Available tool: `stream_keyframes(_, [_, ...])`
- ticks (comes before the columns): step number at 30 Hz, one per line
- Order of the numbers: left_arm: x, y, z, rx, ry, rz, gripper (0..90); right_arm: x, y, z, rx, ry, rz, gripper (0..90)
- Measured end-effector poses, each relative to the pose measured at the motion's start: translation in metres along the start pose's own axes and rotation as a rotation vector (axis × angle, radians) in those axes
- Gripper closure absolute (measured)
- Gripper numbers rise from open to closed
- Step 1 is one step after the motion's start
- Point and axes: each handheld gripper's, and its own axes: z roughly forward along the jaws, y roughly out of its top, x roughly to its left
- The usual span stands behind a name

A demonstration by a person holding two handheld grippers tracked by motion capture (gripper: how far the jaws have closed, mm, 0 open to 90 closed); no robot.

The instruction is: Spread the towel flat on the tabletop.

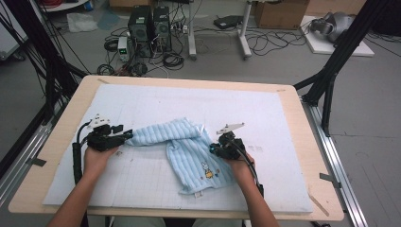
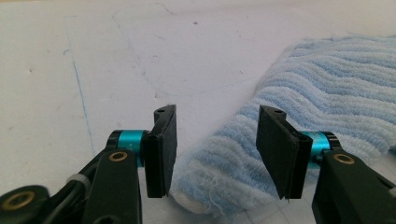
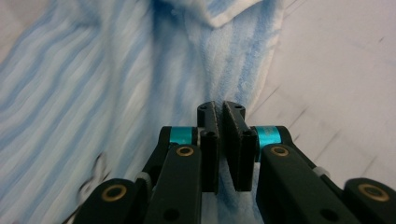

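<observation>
right gripper [image 3: 223, 140] fingers pinched together on the striped blue towel [image 3: 93, 93].

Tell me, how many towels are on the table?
1. A light blue striped towel lies crumpled mid-table between the left gripper and the right gripper. Its folds could hide something smaller.

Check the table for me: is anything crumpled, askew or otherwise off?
The blue towel lies bunched and twisted on the white mat, one end drawn into a rope toward the left gripper, whose jaws stand open around it. The right gripper is pinched shut at the towel's edge. Nothing looks damaged or spilled.
</observation>
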Motion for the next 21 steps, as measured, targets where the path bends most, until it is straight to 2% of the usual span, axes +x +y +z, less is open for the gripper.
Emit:
stream_keyframes(3, [0.001,0.000,-0.001,-0.005,0.002,-0.003,48.2,0.016,-0.015,-0.015,0.027,0.042,-0.052,84.7])
stream_keyframes(10, [0.000,0.001,-0.002,-0.015,-0.005,-0.007,47.4,0.030,-0.040,-0.035,0.038,0.086,-0.060,84.2])
stream_keyframes(11, [0.000,0.001,-0.002,-0.015,-0.005,-0.007,47.1,0.032,-0.041,-0.038,0.041,0.090,-0.066,82.1])
stream_keyframes(13, [0.000,0.001,-0.002,-0.016,-0.007,-0.008,46.5,0.033,-0.041,-0.042,0.039,0.080,-0.071,68.7])
stream_keyframes(14, [0.000,0.001,-0.002,-0.019,-0.016,-0.008,46.5,0.033,-0.041,-0.042,0.039,0.080,-0.071,68.7])
stream_keyframes(15, [0.000,0.001,-0.001,-0.020,-0.020,-0.007,45.8,0.032,-0.038,-0.045,0.011,0.078,-0.054,62.6])
stream_keyframes(16, [-0.001,0.001,-0.001,-0.027,-0.030,-0.003,44.8,0.026,-0.029,-0.050,-0.066,0.068,-0.010,53.6])
stream_keyframes(17, [-0.001,0.001,-0.001,-0.027,-0.030,-0.003,44.4,0.022,-0.022,-0.051,-0.109,0.064,0.003,50.4])
stream_keyframes(18, [-0.002,0.001,-0.001,-0.033,-0.033,-0.001,44.4,0.022,-0.022,-0.051,-0.109,0.064,0.003,50.4])
stream_keyframes(19, [-0.002,0.001,-0.001,-0.034,-0.037,0.002,43.3,0.016,-0.008,-0.052,-0.185,0.057,0.029,44.8])
stream_keyframes(21, [-0.001,0.001,-0.001,-0.036,-0.039,-0.001,42.1,0.011,0.006,-0.049,-0.228,0.027,0.052,39.9])
